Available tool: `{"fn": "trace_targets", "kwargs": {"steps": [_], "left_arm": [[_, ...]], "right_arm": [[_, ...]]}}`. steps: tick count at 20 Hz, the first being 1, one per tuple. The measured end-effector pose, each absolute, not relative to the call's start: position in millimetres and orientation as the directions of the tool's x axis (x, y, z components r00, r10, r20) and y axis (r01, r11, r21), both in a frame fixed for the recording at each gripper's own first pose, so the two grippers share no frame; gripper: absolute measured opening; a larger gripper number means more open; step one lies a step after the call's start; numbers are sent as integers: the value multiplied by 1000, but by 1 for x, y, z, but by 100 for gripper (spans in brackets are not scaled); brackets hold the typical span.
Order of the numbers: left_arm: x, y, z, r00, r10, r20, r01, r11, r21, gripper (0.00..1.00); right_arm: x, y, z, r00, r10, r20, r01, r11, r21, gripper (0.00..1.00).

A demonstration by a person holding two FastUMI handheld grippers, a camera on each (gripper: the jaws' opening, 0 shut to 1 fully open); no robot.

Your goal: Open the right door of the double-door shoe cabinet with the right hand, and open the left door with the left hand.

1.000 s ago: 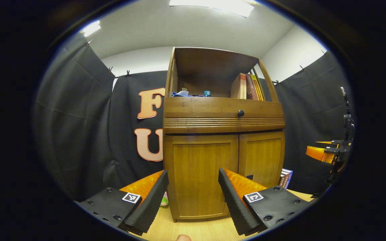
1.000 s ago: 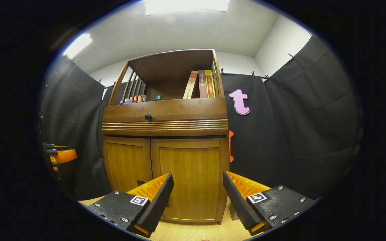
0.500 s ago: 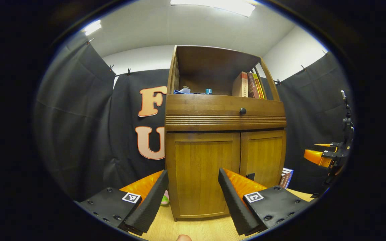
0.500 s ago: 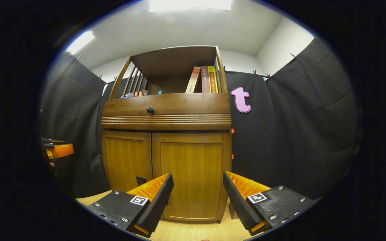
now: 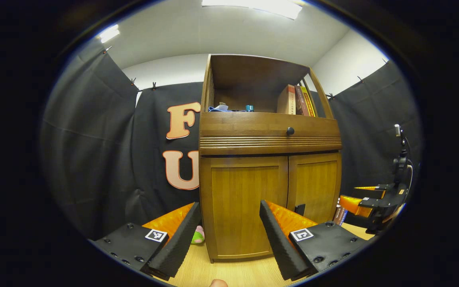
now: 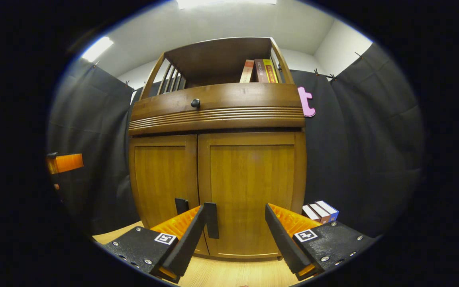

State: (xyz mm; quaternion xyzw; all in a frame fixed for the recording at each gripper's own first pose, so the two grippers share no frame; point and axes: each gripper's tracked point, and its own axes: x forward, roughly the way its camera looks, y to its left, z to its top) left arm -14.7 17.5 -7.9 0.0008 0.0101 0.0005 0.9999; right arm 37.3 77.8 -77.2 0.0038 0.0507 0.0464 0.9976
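cabinet (image 6: 217, 159): stands on the wood floor, both doors closed | right gripper (image 6: 235, 235): spread wide, holds nothing, low in front of the right door (image 6: 251, 191), near its handle (image 6: 211, 214) | left gripper (image 5: 229, 233): spread wide, holds nothing, in front of the left door (image 5: 242, 203)

A staged recording booth rather than a lived-in home: black cloth (image 5: 94, 139) is clipped up as walls on every side, with plain white wall and ceiling lights (image 5: 253, 6) above. One wooden shoe cabinet (image 6: 217, 159) stands alone on a pale wood surface (image 6: 229, 275), books (image 6: 319, 211) apparently stacked at its right.
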Motion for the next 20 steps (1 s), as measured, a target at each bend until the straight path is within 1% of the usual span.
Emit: {"fn": "trace_targets", "kwargs": {"steps": [4, 5, 6, 9, 10, 11, 15, 16, 17, 18, 19, 20], "left_arm": [[-16, 20, -10, 1000, 8, -24, -8, 1000, 11, 95], [-15, 21, -10, 1000, 9, -25, -9, 1000, 12, 95], [-17, 22, -11, 1000, 10, -25, -10, 1000, 11, 95], [-16, 25, -12, 1000, 14, -25, -13, 1000, 9, 95], [-16, 25, -14, 1000, 14, -27, -14, 1000, 9, 95], [-15, 27, -15, 999, 15, -29, -15, 1000, 8, 95], [-15, 36, -23, 999, 26, -40, -26, 1000, 11, 96], [-14, 38, -25, 999, 31, -43, -30, 999, 14, 95], [-14, 41, -27, 998, 36, -44, -35, 999, 19, 96], [-14, 44, -28, 998, 45, -44, -44, 999, 27, 95], [-14, 49, -29, 997, 56, -44, -54, 998, 36, 95], [-15, 52, -31, 997, 65, -41, -63, 997, 43, 95]], "right_arm": [[57, 98, -100, 987, 108, -123, -109, 994, -2, 92], [59, 102, -106, 985, 113, -129, -114, 993, -2, 100], [63, 106, -114, 984, 115, -133, -117, 993, -4, 92], [81, 116, -134, 983, 107, -152, -112, 993, -27, 92], [86, 120, -141, 982, 106, -159, -112, 993, -31, 100], [89, 124, -149, 980, 106, -170, -113, 993, -32, 92], [112, 132, -178, 974, 110, -200, -117, 993, -24, 92], [116, 135, -185, 972, 112, -207, -119, 993, -22, 100], [120, 137, -190, 970, 111, -216, -118, 993, -18, 100], [125, 138, -195, 969, 106, -222, -112, 994, -15, 90], [128, 140, -198, 968, 104, -227, -110, 994, -12, 89], [132, 142, -201, 967, 106, -231, -111, 994, -9, 91]]}}
